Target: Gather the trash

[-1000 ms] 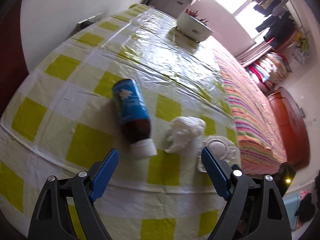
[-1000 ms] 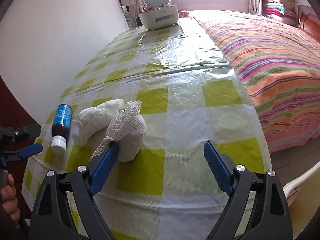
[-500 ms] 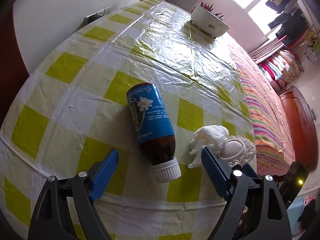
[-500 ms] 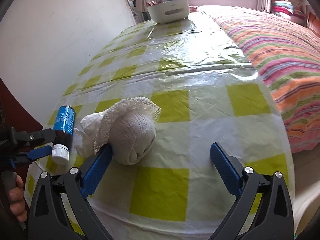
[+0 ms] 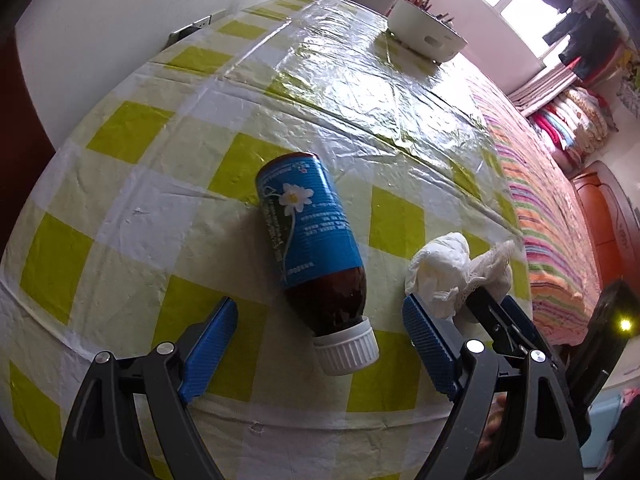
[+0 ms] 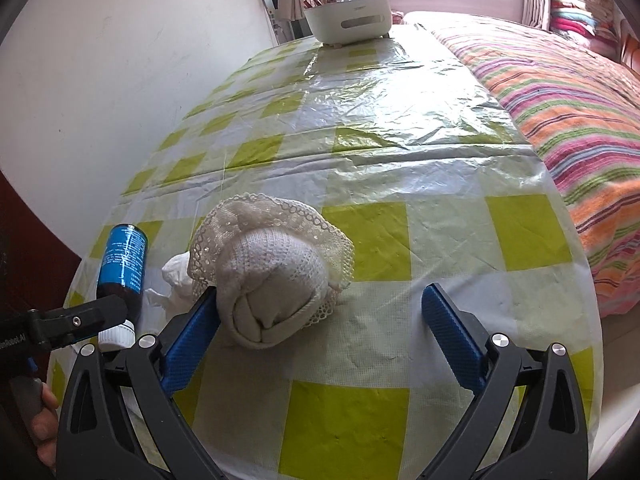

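A brown bottle (image 5: 316, 248) with a blue label and a white cap lies on its side on the checked table, cap toward me. My left gripper (image 5: 320, 352) stands open, its blue fingers on either side of the cap end without touching it. To its right lie a crumpled white tissue (image 5: 440, 270) and a rolled white lace sock (image 6: 272, 276). My right gripper (image 6: 320, 336) is open wide around the sock's near end; the left pad (image 6: 192, 340) sits against it, the right pad is well apart. In the right wrist view the bottle (image 6: 122, 258) lies at the left beside the tissue (image 6: 176, 280).
The table (image 6: 360, 140) has a yellow-and-white checked cloth under clear plastic. A white basket (image 6: 348, 20) of small items stands at its far end. A white wall runs along the left. A striped bed (image 6: 568, 96) adjoins the right side. A hand (image 6: 44, 424) holds the left gripper's handle.
My left gripper has come closer to the bottle, whose cap end now lies between its fingers. My right gripper has opened wider and moved up to the sock.
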